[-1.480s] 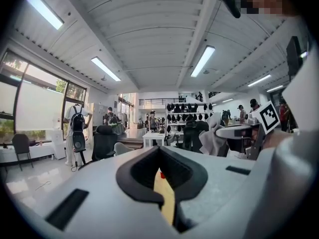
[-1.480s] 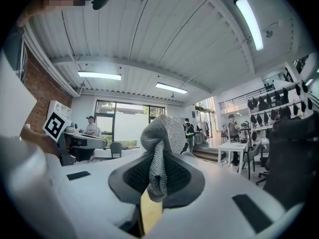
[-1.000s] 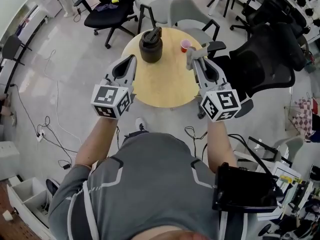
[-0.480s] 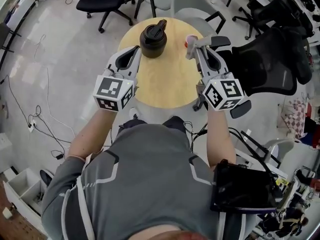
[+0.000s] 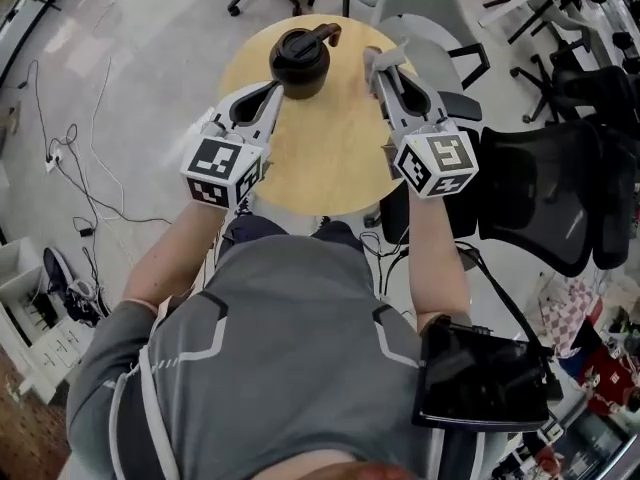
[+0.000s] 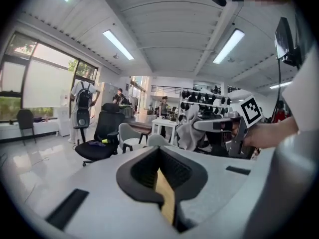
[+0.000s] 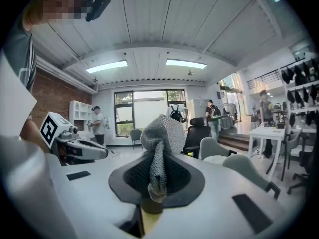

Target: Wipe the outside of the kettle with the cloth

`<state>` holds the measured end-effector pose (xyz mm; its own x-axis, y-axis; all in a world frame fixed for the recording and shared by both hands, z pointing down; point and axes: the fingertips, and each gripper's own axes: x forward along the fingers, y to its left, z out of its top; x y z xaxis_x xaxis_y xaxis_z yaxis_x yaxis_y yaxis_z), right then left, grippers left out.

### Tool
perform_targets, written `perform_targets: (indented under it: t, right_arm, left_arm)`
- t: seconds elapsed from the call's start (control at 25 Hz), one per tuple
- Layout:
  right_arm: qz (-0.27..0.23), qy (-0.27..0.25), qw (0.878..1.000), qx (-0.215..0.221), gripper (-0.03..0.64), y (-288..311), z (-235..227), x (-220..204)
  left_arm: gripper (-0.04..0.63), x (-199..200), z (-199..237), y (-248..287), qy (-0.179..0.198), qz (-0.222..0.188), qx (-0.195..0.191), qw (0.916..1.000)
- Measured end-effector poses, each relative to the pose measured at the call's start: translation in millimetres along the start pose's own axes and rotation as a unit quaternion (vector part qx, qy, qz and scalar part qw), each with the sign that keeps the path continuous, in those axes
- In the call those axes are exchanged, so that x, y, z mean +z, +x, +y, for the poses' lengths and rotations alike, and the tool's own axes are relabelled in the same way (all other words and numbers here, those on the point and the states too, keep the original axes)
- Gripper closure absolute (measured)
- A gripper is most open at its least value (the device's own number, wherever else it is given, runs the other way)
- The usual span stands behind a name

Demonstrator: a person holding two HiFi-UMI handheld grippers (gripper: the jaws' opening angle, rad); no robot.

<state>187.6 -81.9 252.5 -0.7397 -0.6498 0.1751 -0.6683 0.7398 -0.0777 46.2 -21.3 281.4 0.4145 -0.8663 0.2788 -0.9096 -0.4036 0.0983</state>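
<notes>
The right claw (image 7: 157, 185) pinches the grey cloth (image 7: 162, 131) by a thin fold, so rubbing the black kettle (image 5: 300, 61) could tug it loose; the left claw (image 6: 160, 176) is clenched empty.

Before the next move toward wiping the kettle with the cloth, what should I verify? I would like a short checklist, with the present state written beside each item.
1. Grey knitted cloth gripped by the right gripper: ok, jaws shut on it, and it bunches up above them.
2. Left gripper free for steadying: ok, jaws together with nothing between them.
3. Dark round kettle upright on the round wooden table: ok.
4. Cloth touching the kettle: not ok, it is apart from it, to the kettle's right in the head view.
5. Left gripper touching the kettle: cannot tell, its tip is close to the near left side.
</notes>
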Motion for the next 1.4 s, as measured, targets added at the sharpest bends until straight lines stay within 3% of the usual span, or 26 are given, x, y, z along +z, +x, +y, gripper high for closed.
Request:
perform_targets:
  t: [0.24, 0.44, 0.72, 1.04, 1.4]
  right_arm:
    - [0.026, -0.017, 0.996, 0.084, 0.565, 39, -23, -43]
    - [0.038, 0.009, 0.992, 0.123, 0.565, 72, -34, -77]
    - [0.038, 0.018, 0.986, 0.159, 0.565, 102, -32, -106]
    - [0.036, -0.016, 0.984, 0.173, 0.565, 126, -26, -156]
    - [0.004, 0.007, 0.977, 0.213, 0.566, 137, -26, -176]
  left_arm:
    - [0.586, -31, 0, 22, -0.017, 0.005, 0.078, 0.9968]
    - [0.586, -37, -18, 41, -0.001, 0.002, 0.084, 0.9964]
    - [0.586, -61, 2, 59, -0.007, 0.007, 0.136, 0.9907]
    - [0.586, -99, 10, 81, -0.037, 0.007, 0.14, 0.9895]
    - [0.586, -133, 16, 96, -0.043, 0.017, 0.139, 0.9892]
